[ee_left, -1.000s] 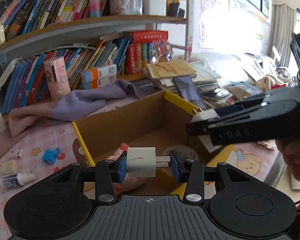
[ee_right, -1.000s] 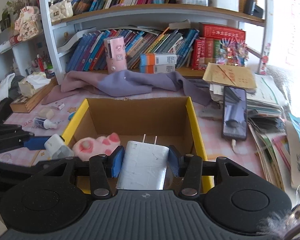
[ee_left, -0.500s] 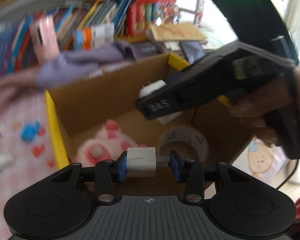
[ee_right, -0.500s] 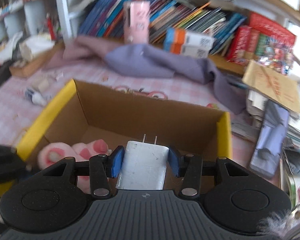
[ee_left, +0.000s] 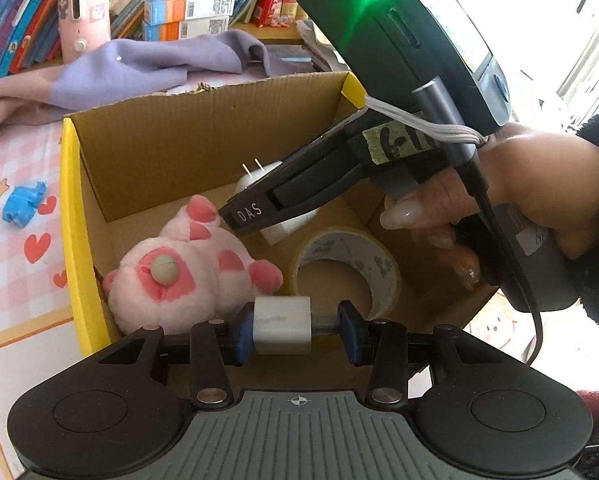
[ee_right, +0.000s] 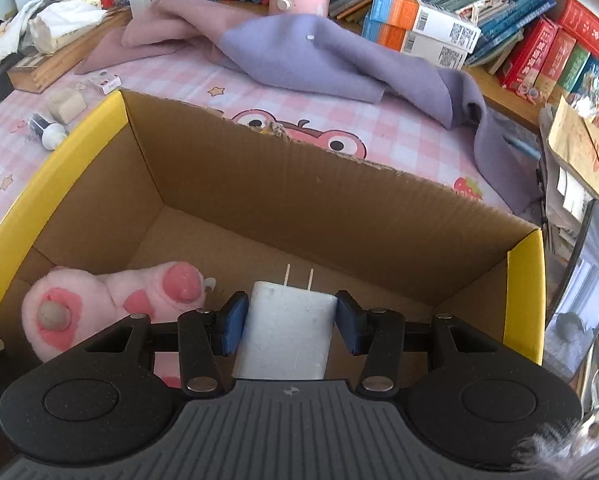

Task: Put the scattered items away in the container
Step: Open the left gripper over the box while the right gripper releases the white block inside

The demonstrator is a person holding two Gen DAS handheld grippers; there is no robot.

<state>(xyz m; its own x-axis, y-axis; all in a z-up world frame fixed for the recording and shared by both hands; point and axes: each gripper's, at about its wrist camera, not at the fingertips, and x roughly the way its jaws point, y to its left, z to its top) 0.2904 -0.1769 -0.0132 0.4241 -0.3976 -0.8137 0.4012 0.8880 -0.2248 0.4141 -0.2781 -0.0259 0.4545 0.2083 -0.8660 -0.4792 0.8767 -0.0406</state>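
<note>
The left claw [ee_left: 295, 330] clamps a small white cube-shaped charger [ee_left: 282, 324], smooth and matte, its metal prongs pressed against the right-hand blue pad. The right claw [ee_right: 287, 322] holds a larger white wall charger [ee_right: 285, 334], a rounded slab with two thin prongs pointing forward; its jaws are closing slightly, with the charger between the blue pads. Both hang over the open cardboard box [ee_right: 259, 184], corrugated brown inside with glossy yellow side edges and a ragged, torn far rim. Inside lie a fuzzy pink plush paw [ee_left: 187, 272] with darker pink pads and a roll of clear packing tape [ee_left: 347, 268]. In the left wrist view the person's right hand [ee_left: 511, 200] and its black tool cover the box's right corner, so what lies there is hard to make out. A soft lilac cloth [ee_right: 331, 60] drapes behind the box on the pink checked surface [ee_right: 171, 80], where a small blue toy [ee_left: 21, 204] lies apart.
</note>
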